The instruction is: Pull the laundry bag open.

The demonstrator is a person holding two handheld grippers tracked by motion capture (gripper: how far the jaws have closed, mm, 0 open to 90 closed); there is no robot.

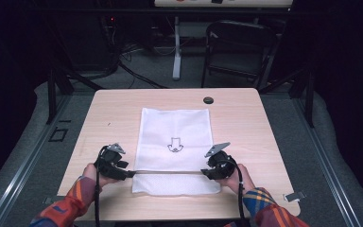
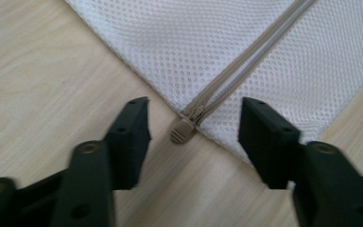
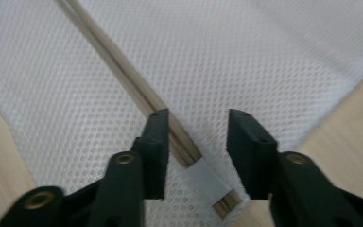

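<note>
Two grippers: left gripper (image 1: 128,174) and right gripper (image 1: 205,173) sit at the two ends of the zipper (image 1: 168,173), each in one of the person's hands at the near edge of the desk (image 1: 246,123).
Around: a small dark round cap (image 1: 208,100) is set into the desk near its far edge; a dark folding chair (image 1: 238,47) stands on the floor beyond; nothing lies between the grippers and the bag.
Materials: pale wood-grain desk top with rounded corners; fine white mesh with small regular holes; beige zipper tape; matte black blocky jaws.
Mesh bag (image 1: 175,139): flat and rectangular in the middle of the desk, a small dark outline drawing at its centre, the zipper running across near its near end.
Zipper pull (image 2: 182,131): beige and ribbed, at the bag's left edge, resting on the wood.
Left jaws: parted about halfway, the pull lying between them untouched.
Right jaws: parted about halfway, straddling the zipper's end with its white tab (image 3: 207,178), gripping nothing.
</note>
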